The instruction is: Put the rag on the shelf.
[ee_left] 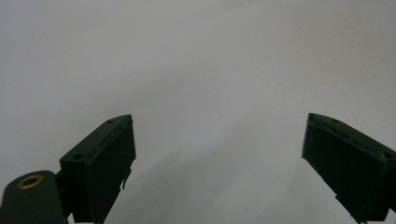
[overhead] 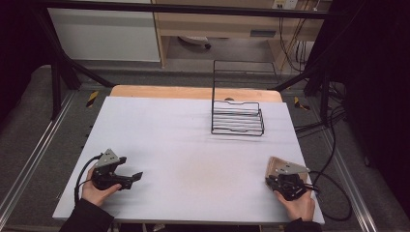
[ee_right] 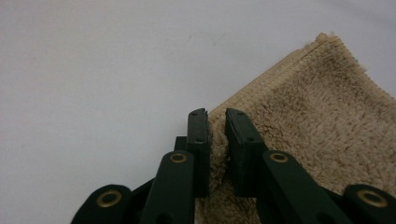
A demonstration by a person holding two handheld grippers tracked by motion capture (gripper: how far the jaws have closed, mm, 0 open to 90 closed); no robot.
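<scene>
A beige terry towel (ee_right: 322,121) lies on the white table top (overhead: 193,145) near its right front corner; in the high view the towel (overhead: 274,163) peeks out from under the gripper's grey plate. My right gripper (ee_right: 217,116) is shut on the towel's edge, with a fold of cloth pinched between the jaws. That right gripper (overhead: 283,181) rests low at the table's right front. My left gripper (overhead: 135,176) sits at the left front, held by a hand, and its jaws stand wide apart over bare table. In its own view the left gripper (ee_left: 219,135) holds nothing.
A black wire rack (overhead: 237,116) with a tall back frame stands at the far middle right of the table. A faint brownish stain (overhead: 200,171) marks the table's middle front. Cables (overhead: 333,193) trail off the right edge.
</scene>
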